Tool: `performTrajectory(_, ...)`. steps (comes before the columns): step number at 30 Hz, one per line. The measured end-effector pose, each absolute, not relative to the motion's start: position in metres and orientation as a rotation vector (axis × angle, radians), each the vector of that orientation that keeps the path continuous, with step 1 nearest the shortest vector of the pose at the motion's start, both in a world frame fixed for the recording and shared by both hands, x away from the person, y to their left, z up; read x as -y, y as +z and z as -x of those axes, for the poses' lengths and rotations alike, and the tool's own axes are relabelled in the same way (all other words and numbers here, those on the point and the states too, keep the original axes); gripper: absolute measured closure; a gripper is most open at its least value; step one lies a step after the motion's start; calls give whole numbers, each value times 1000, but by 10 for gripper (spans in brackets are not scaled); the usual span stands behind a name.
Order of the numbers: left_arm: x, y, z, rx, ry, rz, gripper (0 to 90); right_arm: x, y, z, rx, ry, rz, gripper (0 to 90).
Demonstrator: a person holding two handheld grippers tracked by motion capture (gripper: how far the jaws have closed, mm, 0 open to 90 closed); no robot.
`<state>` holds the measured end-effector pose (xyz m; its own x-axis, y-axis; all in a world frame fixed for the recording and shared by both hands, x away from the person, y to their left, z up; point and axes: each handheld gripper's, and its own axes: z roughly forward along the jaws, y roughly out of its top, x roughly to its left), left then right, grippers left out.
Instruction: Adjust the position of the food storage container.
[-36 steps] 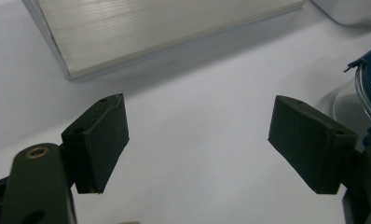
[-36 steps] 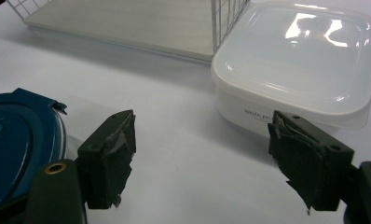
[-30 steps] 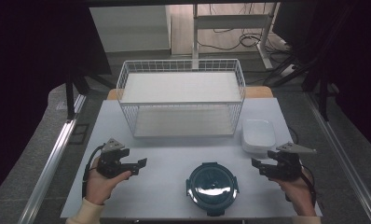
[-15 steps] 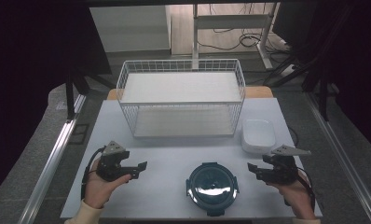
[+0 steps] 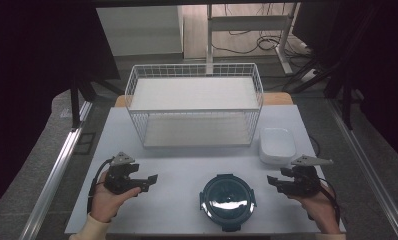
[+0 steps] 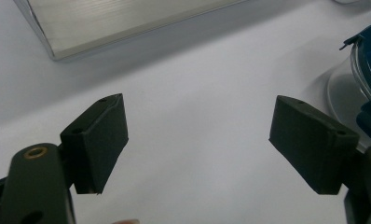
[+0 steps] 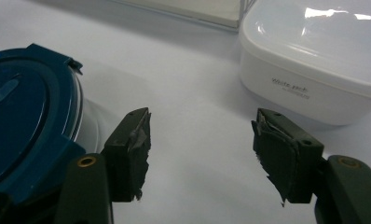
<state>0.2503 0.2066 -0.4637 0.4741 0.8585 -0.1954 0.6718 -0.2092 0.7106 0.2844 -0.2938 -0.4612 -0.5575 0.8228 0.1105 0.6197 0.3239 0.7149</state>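
Observation:
A round dark teal lidded container (image 5: 227, 200) sits at the table's front middle. My left gripper (image 5: 149, 180) rests to its left, held in a hand and pointing right toward it. Its jaws stand open over bare table (image 6: 197, 140), and the teal container's rim (image 6: 367, 60) shows at the right edge. My right gripper (image 5: 272, 181) lies to the container's right and points left. Its jaws (image 7: 204, 149) are open with nothing between them and have just been closing. The teal container (image 7: 30, 121) lies beside its left jaw, apart from it.
A white wire basket (image 5: 194, 105) stands at the back middle of the white table (image 5: 177, 165). A white lidded box (image 5: 277, 145) sits right of the basket, just beyond my right gripper (image 7: 319, 56). Dark floor and metal rails flank the table.
The right gripper's jaws have drawn a little closer together. Both hands and the containers have kept their places.

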Motion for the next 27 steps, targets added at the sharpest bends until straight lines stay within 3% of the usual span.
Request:
performTrajectory(15, -199, -467, -257, -1236, 290, -1997, 192, 287, -464, -261, -2414, 988, -1303, 418)
performTrajectory(27, -188, -467, -265, -1196, 277, -2027, 191, 276, -470, -242, -2551, 933, -1235, 674)
